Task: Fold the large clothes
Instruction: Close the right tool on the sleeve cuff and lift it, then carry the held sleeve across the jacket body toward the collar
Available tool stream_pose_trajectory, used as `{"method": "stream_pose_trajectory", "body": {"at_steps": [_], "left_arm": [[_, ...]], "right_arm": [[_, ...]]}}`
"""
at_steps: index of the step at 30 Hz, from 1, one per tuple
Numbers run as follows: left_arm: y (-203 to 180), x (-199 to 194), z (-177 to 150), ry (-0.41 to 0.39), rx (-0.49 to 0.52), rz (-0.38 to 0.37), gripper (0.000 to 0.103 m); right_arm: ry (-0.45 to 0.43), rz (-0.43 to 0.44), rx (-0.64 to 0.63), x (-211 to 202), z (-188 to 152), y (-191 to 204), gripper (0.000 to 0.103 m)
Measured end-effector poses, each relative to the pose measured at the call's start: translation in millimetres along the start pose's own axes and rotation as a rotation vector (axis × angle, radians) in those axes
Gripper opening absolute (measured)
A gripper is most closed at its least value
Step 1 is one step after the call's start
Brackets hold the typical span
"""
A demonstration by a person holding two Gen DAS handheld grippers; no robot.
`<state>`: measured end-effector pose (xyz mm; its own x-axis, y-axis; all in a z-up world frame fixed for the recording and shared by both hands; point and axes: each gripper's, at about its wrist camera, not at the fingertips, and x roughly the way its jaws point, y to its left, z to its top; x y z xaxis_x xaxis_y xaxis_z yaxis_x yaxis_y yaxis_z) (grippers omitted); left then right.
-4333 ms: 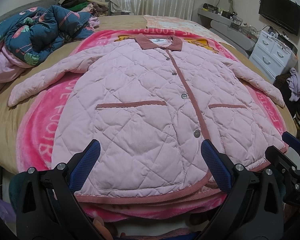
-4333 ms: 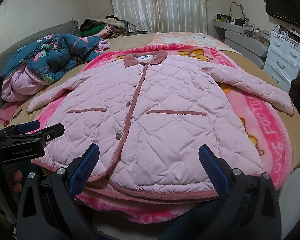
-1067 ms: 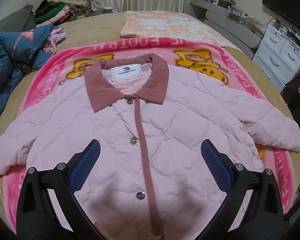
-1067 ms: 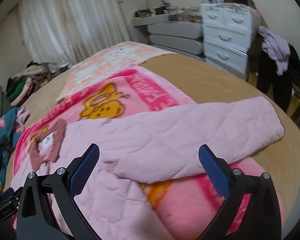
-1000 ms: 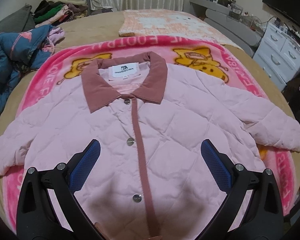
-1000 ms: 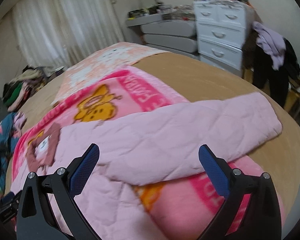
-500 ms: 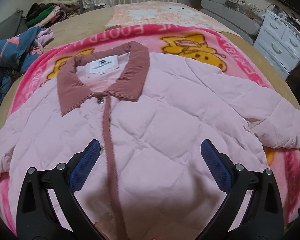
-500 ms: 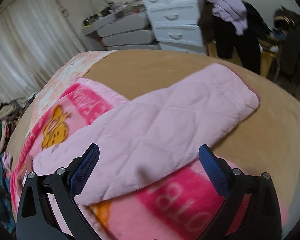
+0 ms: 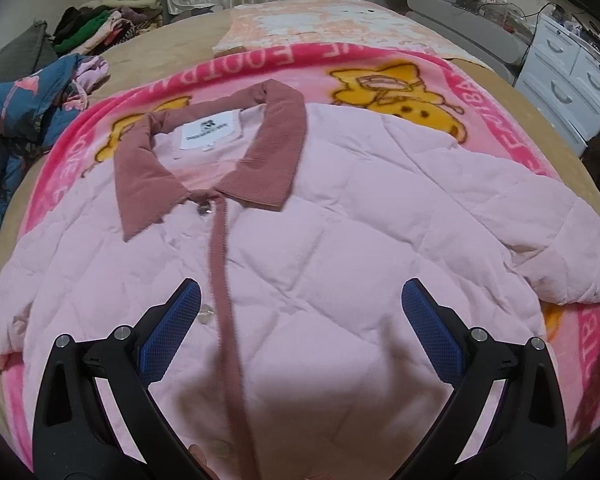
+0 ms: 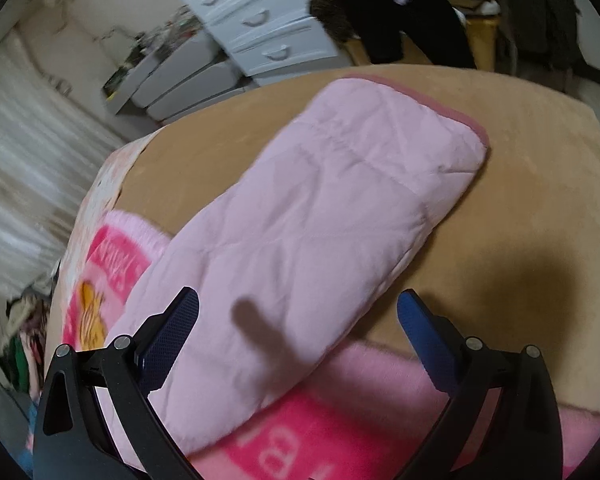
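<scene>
A pale pink quilted jacket [image 9: 340, 240] with a dusty-rose collar [image 9: 268, 152] lies buttoned, front up, on a pink cartoon blanket [image 9: 400, 64] on the bed. My left gripper [image 9: 300, 320] is open and empty, hovering over the jacket's chest to the right of the button placket. In the right wrist view the jacket's right sleeve [image 10: 320, 216] stretches out over the tan bedcover, cuff [image 10: 460, 120] at the far end. My right gripper [image 10: 296, 328] is open and empty just above the sleeve's middle.
A blue floral quilt [image 9: 16, 120] and a clothes pile [image 9: 104, 24] lie at the bed's left and far side. A white drawer chest [image 10: 260, 20] and dark hanging clothes [image 10: 420, 20] stand beyond the bed's right edge. Tan bedcover [image 10: 540, 200] surrounds the sleeve.
Both grippers moved from the jacket's hem up the bed. The left slid rightward over the chest. The right swung to the right sleeve and came down closer over it.
</scene>
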<state>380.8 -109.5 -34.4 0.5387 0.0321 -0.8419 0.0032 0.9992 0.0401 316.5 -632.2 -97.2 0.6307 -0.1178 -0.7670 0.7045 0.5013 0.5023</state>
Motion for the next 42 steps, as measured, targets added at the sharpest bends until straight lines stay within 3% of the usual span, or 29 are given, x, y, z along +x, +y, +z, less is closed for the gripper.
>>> {"method": "stream_pose_trajectory", "body": {"at_steps": [3, 9, 12, 13, 14, 17, 28, 33, 42], "left_arm": [[12.2, -0.8, 4.4, -0.002, -0.003, 0.024, 0.094], [35.6, -1.0, 10.4, -0.001, -0.036, 0.041, 0.094], [43.7, -4.2, 9.4, -0.005, -0.051, 0.034, 0.094], [45.6, -5.8, 7.9, -0.006, -0.050, 0.032, 0.094], [47.8, -7.4, 5.9, -0.005, -0.045, 0.037, 0.094], [54.0, -11.8, 3.2, -0.004, -0.039, 0.057, 0.094], [70.6, -54.2, 7.3, -0.065, -0.061, 0.001, 0.094], [82.8, -79.6, 11.2, -0.108, -0.049, 0.010, 0.094], [132.1, -113.6, 16.1, -0.160, -0.108, 0.002, 0.094]], "right_arm": [[0.019, 0.008, 0.071, 16.8, 11.7, -17.0, 0.099], [-0.029, 0.072, 0.126, 27.0, 33.9, -27.3, 0.099], [-0.059, 0.121, 0.117, 29.8, 40.8, -30.8, 0.093], [-0.065, 0.127, 0.105, 29.9, 42.1, -29.9, 0.079], [-0.067, 0.132, 0.098, 29.6, 43.3, -29.4, 0.054], [-0.083, 0.178, 0.072, 18.3, 45.7, -21.9, 0.032], [-0.223, 0.366, -0.351, -96.3, 29.4, 113.7, 0.024], [-0.253, 0.445, -0.482, -138.4, 6.9, 167.3, 0.024], [-0.229, 0.615, -0.613, -191.2, -34.6, 247.9, 0.024]]}}
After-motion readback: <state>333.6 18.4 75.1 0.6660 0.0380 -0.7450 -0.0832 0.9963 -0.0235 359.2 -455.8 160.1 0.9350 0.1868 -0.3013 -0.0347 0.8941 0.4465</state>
